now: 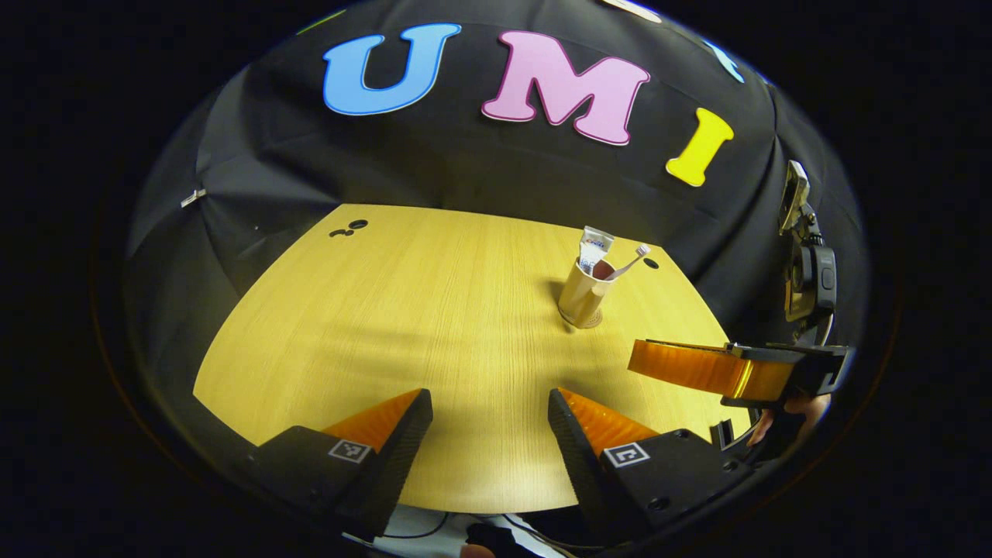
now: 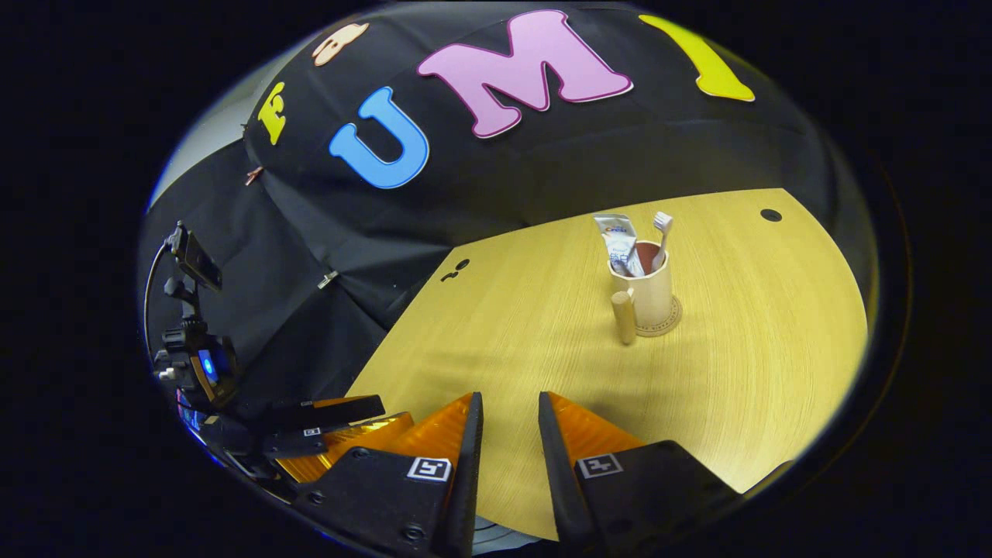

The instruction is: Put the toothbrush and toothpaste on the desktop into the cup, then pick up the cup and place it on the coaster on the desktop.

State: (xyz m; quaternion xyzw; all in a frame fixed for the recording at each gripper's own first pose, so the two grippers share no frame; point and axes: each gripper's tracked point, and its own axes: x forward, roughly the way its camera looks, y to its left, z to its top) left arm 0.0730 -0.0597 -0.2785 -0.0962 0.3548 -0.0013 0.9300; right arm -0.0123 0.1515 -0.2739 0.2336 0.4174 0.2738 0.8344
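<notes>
both claws [image 1: 488,422] [image 2: 508,426] released and empty, coaster [image 2: 673,319] mostly hidden under cup [image 2: 649,298] with toothbrush [image 2: 661,232] and toothpaste [image 2: 618,240]

A light wooden desktop [image 1: 403,310] with fine grain is seen ahead, lit from above. Small dark round holes [image 1: 358,225] are set near its far edge. Black cloth [image 1: 325,163] is draped behind as the wall.

Matt wood-grain desktop [image 2: 542,325], smooth matt cup [image 2: 652,298], glossy plastic toothpaste [image 2: 620,240], black cloth wall [image 1: 465,170]
</notes>
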